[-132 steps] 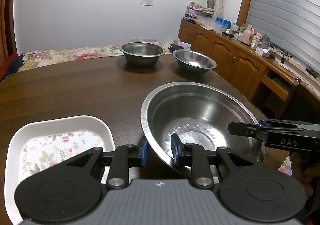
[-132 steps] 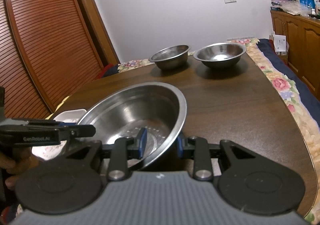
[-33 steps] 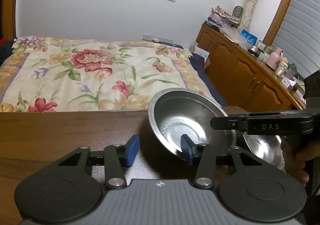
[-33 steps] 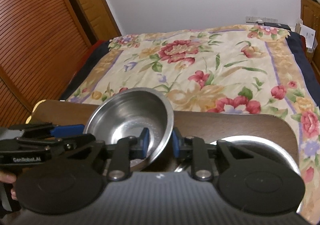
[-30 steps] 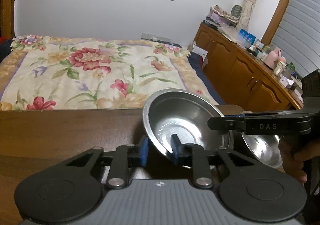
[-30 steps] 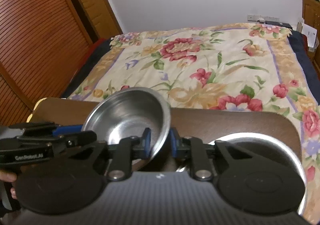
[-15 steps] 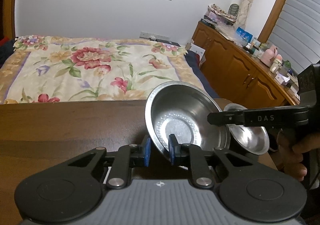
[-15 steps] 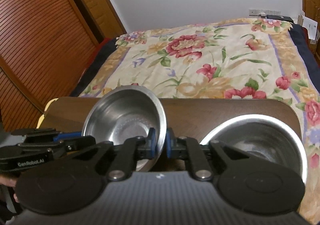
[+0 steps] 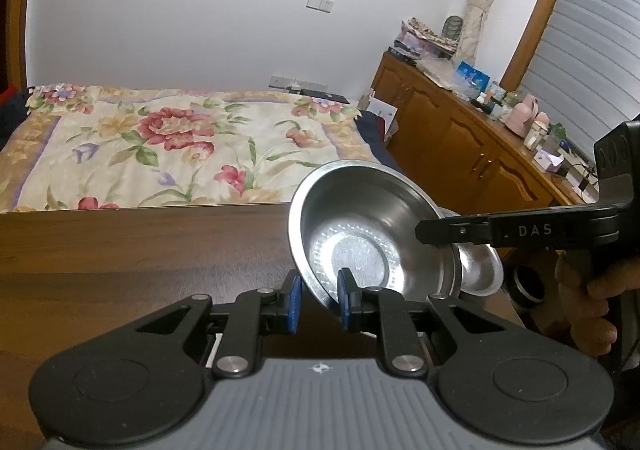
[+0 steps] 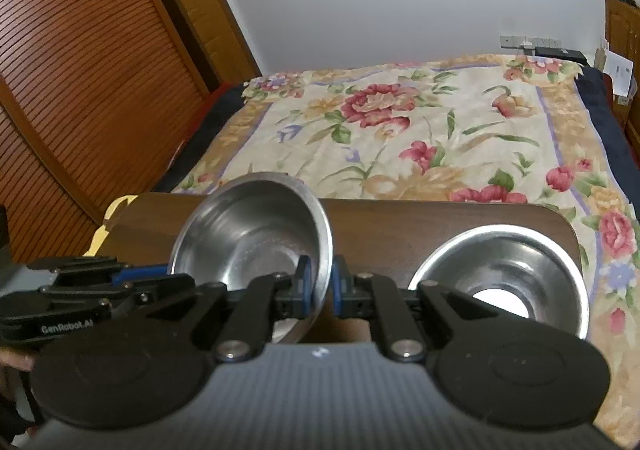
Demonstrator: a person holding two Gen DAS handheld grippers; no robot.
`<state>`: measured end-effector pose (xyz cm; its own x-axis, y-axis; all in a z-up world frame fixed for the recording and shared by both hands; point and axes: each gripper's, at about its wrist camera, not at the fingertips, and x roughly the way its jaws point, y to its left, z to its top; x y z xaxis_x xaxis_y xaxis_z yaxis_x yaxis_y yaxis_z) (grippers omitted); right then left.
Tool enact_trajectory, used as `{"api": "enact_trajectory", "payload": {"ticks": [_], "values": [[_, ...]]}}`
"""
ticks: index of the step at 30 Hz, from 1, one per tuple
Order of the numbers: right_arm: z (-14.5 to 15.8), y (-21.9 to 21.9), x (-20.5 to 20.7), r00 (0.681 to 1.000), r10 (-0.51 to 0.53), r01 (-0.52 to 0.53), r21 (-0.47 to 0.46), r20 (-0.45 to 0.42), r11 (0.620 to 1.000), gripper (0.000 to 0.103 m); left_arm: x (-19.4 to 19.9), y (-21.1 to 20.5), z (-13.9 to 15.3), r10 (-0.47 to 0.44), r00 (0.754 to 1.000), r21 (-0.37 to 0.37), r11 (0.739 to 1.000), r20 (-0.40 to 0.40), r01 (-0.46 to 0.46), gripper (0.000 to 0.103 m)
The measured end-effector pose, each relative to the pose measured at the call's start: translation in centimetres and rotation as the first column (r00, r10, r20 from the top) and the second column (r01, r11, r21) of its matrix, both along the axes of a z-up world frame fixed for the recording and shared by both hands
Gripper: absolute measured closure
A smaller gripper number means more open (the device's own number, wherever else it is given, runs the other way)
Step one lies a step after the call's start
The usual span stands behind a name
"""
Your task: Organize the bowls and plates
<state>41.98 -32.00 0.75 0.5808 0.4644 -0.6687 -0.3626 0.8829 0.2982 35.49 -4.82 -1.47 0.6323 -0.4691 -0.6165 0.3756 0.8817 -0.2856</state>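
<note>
My left fingers (image 9: 318,302) and right fingers (image 10: 320,286), both narrow, clamped on one steel bowl's (image 9: 372,234) rim.

Shiny brushed steel bowl (image 9: 372,246), second steel bowl (image 10: 504,282); dark polished wood table (image 9: 140,246); matt black plastic grippers, blue pads (image 9: 295,302); floral cloth bedspread (image 10: 420,130).

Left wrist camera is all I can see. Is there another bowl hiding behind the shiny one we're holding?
Observer: Yes. The right wrist view shows a second steel bowl sitting on the table, apart from the held bowl.
Operator: Is anything inside it?
Observer: No, it looks empty.
Operator: Is the right gripper really pinching our bowl?
Observer: Yes. The right gripper has one pad on each side of the rim.
</note>
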Motion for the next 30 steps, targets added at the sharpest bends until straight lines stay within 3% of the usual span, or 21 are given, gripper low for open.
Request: {"api": "enact_trajectory", "payload": {"ticks": [30], "values": [[2.2, -0.4, -8.3, 0.998, -0.006, 0.007, -0.013, 0.054, 1.0, 0.091, -9.2, 0.6, 2.8, -0.089, 0.994, -0.006, 0.996, 0.059, 0.09, 0.082]]}}
